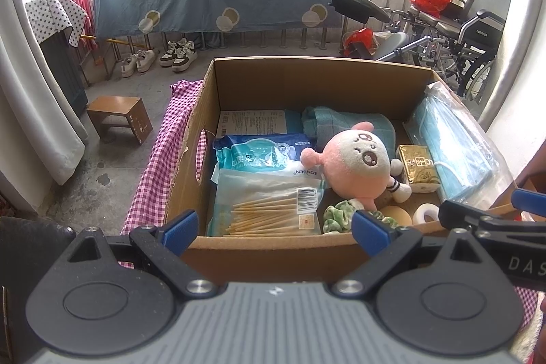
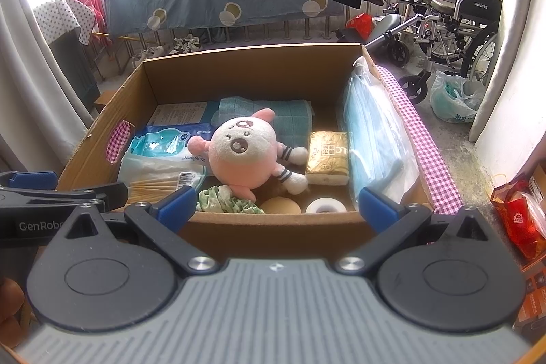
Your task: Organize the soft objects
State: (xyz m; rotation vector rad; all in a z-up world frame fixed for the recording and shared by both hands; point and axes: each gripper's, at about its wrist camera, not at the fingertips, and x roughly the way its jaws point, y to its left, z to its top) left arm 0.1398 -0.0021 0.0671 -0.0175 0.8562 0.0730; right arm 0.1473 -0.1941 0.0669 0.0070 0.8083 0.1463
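Note:
A cardboard box (image 1: pixel 273 74) (image 2: pixel 252 60) stands on a purple checked cloth (image 1: pixel 160 152). A pink and white plush toy (image 1: pixel 355 164) (image 2: pixel 245 152) lies in its middle on a teal folded towel (image 1: pixel 344 121) (image 2: pixel 273 115). Around it lie a green scrunchie (image 1: pixel 336 215) (image 2: pixel 225 202), a gold tissue pack (image 1: pixel 418 168) (image 2: pixel 327 157), blue face masks (image 1: pixel 454 149) (image 2: pixel 375 139), a wet-wipes pack (image 1: pixel 262 154) and a bag of cotton swabs (image 1: pixel 269 207). My left gripper (image 1: pixel 274 227) and right gripper (image 2: pixel 278 205) hover open at the box's near wall, holding nothing.
A white tape roll (image 2: pixel 326 205) and a tan round puff (image 2: pixel 281 205) sit by the near wall. A wooden stool (image 1: pixel 119 118) and shoes (image 1: pixel 179 53) are on the floor to the left, a wheelchair (image 2: pixel 454 19) to the right, a red bag (image 2: pixel 518 217) nearby.

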